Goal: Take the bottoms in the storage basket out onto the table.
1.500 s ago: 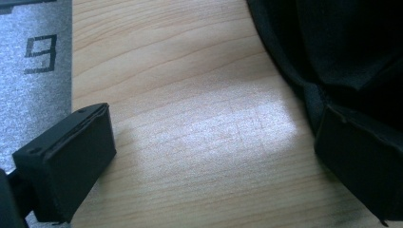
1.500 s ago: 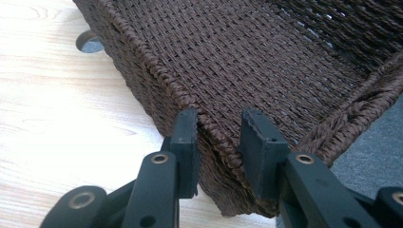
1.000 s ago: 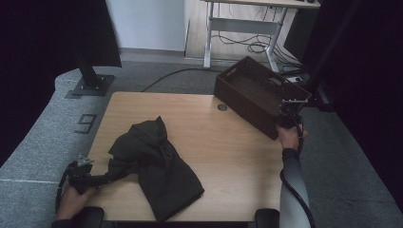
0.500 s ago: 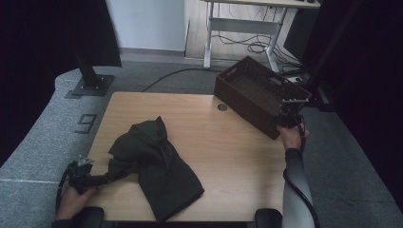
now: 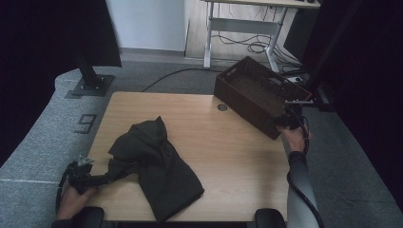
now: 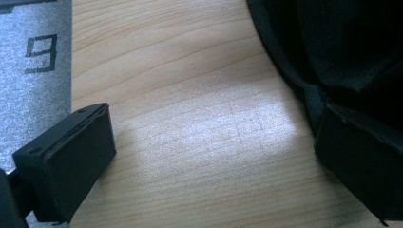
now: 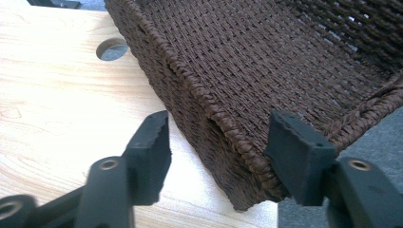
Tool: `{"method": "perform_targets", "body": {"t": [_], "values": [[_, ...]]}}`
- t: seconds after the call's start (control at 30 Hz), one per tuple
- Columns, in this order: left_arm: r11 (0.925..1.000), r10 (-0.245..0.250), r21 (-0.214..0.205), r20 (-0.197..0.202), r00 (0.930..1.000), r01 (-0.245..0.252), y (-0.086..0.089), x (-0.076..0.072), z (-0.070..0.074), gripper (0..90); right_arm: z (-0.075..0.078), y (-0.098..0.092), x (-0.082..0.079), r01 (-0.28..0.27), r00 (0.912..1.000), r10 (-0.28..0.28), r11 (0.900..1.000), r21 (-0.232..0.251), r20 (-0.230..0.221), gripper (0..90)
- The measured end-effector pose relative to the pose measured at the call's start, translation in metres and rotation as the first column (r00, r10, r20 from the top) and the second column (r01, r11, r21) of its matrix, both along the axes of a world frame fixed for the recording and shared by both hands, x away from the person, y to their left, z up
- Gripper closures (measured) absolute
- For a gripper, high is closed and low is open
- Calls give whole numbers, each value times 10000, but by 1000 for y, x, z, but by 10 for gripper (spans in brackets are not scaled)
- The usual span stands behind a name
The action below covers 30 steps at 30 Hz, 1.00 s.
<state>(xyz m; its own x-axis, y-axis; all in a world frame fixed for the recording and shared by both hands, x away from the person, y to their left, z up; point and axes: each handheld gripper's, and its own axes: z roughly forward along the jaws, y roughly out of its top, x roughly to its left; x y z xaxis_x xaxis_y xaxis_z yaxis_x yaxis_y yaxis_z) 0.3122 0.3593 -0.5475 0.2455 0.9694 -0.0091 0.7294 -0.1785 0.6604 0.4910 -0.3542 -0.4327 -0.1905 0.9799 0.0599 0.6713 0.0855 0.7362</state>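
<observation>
The right claw point(image 7: 216, 156) is opening, straddling the woven basket point(image 5: 252, 95) corner. The left claw point(image 6: 209, 156), gaping, is apparently touching crumpled black cloth point(image 5: 157, 166), partly cropped.

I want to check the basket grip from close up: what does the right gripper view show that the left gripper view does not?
Right gripper view: the brown woven basket, the right gripper straddling its near corner rim, jaws just opened and pads off the weave, plus the round hole in the tabletop. Left gripper view: the black cloth beside the left gripper, jaws spread, one against the cloth edge, and a grey floor mat marked with a digit. Both: the light wooden table.
</observation>
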Motion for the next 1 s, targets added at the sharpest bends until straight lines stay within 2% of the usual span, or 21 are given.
{"method": "perform_targets", "body": {"t": [0.13,0.33,0.67,0.73,0.87,1.0], "values": [[10000,1,-1,0,10000,-1,0,0,0,0,4,7,-4,-159,9998,161,9995,-258,81,327],[10000,0,1,-1,10000,0,0,0,0,0,16,15,-11,-223,9993,226,9997,-105,289,260],[10000,-17,24,-17,10000,17,0,0,0,0,27,25,-23,-867,9956,866,9962,-11,346,154],[10000,-18,23,-17,10000,18,0,0,0,0,28,29,-26,-905,9954,909,9958,-154,294,133],[10000,-17,25,-16,10000,18,0,0,0,0,32,34,-32,-1085,9935,1098,9932,-422,300,130],[10000,-17,23,-17,10000,17,0,0,0,0,36,38,-39,-1291,9906,1303,9911,-320,405,101]]}}
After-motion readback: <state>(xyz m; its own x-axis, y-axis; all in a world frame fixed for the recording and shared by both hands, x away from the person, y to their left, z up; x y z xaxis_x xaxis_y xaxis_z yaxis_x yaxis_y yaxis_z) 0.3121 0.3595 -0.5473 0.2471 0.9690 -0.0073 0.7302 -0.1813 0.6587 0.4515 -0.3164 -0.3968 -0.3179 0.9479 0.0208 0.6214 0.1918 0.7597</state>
